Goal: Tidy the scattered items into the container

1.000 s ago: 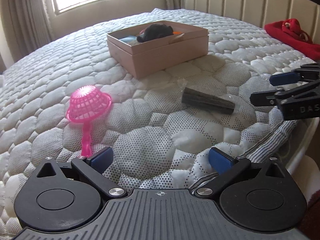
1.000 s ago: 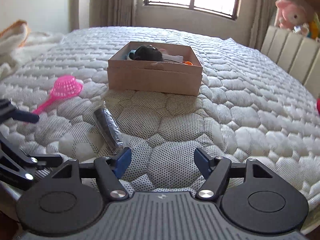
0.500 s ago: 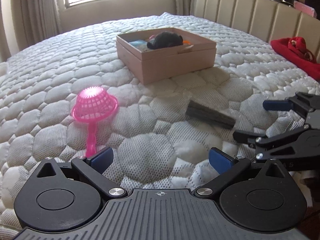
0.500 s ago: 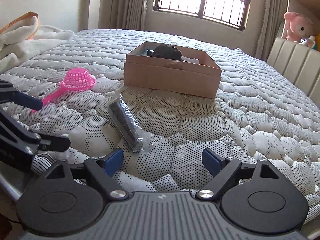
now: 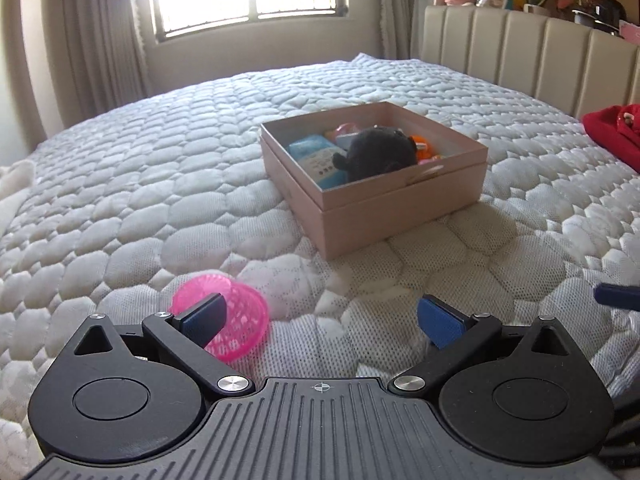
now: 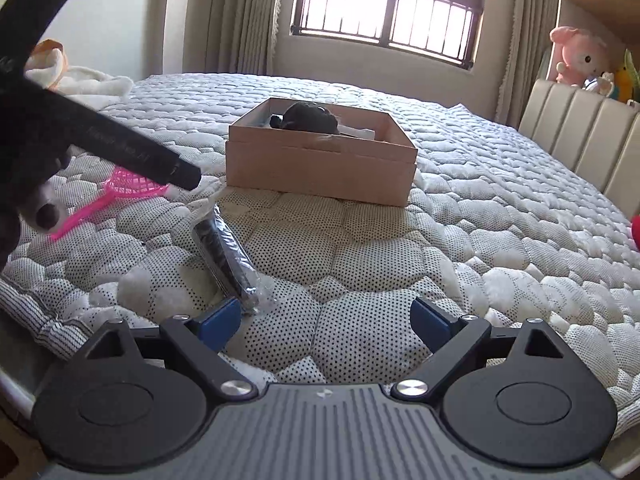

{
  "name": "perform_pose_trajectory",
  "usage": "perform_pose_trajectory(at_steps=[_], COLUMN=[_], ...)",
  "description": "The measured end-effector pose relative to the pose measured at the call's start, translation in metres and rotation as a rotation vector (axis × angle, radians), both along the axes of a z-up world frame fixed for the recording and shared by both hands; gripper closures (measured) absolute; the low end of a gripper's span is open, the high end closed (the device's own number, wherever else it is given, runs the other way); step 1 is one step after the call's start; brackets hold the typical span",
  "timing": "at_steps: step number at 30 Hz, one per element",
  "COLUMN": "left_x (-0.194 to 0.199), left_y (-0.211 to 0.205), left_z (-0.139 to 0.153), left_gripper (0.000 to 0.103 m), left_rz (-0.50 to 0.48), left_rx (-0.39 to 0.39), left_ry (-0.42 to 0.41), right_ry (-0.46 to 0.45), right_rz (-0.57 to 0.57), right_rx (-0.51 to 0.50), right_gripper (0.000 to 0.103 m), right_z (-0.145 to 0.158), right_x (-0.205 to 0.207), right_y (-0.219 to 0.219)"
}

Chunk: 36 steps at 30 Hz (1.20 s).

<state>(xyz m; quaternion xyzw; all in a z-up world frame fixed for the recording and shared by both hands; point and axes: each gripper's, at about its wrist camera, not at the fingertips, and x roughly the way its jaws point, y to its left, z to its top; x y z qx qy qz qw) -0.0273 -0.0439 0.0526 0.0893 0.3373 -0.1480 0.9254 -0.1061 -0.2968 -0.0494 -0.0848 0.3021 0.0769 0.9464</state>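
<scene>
A pink cardboard box (image 5: 400, 216) sits mid-bed, holding a black plush (image 5: 376, 152) and several small items. A pink plastic strainer (image 5: 240, 320) lies just in front of my left gripper (image 5: 320, 320), whose jaws stand open and empty, the left pad overlapping the strainer's bowl. In the right wrist view a dark roll in clear wrap (image 6: 224, 256) lies on the quilt, its near end beside the left pad of my right gripper (image 6: 326, 320). That gripper's jaws are opening, with nothing between them. The box (image 6: 320, 176) stands beyond, the strainer (image 6: 132, 186) to the left.
The quilted bed's near edge (image 6: 40, 320) runs along the lower left. A red cloth (image 5: 612, 132) lies at the right by the padded headboard (image 5: 520, 52). White towels (image 6: 80, 80) are piled far left. A black finger (image 6: 160, 164) of the left gripper crosses above the strainer.
My left gripper has moved forward and up over the strainer, and the dark roll has left its view. My right gripper's jaws have widened and it has closed in on the roll.
</scene>
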Motion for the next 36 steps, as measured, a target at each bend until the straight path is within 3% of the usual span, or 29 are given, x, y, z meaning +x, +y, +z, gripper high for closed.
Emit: perform_pose_trajectory(at_steps=[3,7,9,12,15,19,24,27,33,36], left_x=[-0.013,-0.021,-0.025,-0.029,-0.032,-0.033,-0.035,-0.036,-0.034,-0.027], left_y=[0.012,0.031,0.038,0.048,0.054,0.061,0.069,0.072,0.071,0.065], left_z=[-0.009,-0.015,-0.015,-0.013,-0.011,-0.011,-0.01,-0.01,-0.014,-0.018], left_gripper=[0.0,0.0,0.0,0.0,0.0,0.0,0.0,0.0,0.0,0.0], left_rz=[0.016,0.052,0.064,0.078,0.085,0.094,0.096,0.093,0.065,0.012], left_rx=[0.011,0.002,-0.005,-0.015,-0.014,-0.015,-0.035,-0.041,-0.05,-0.001], left_ry=[0.032,0.055,0.056,0.05,0.042,0.049,0.051,0.055,0.047,0.01], right_ry=[-0.022,-0.182,-0.193,-0.143,-0.092,-0.058,0.018,0.043,-0.015,-0.051], right_rz=[0.036,-0.132,-0.167,-0.1,-0.03,0.009,-0.017,-0.028,-0.029,-0.035], right_rx=[-0.129,-0.364,-0.28,-0.011,0.103,0.072,0.099,0.107,0.06,0.017], right_gripper=[0.011,0.011,0.011,0.001,0.0,0.0,0.0,0.012,0.015,0.015], right_z=[-0.005,-0.004,0.008,0.023,0.019,0.005,-0.008,-0.01,0.003,0.008], right_x=[0.011,0.022,0.025,0.018,0.014,0.022,0.048,0.051,0.028,0.013], right_y=[0.012,0.015,0.005,-0.008,0.003,0.036,0.046,0.046,0.043,0.041])
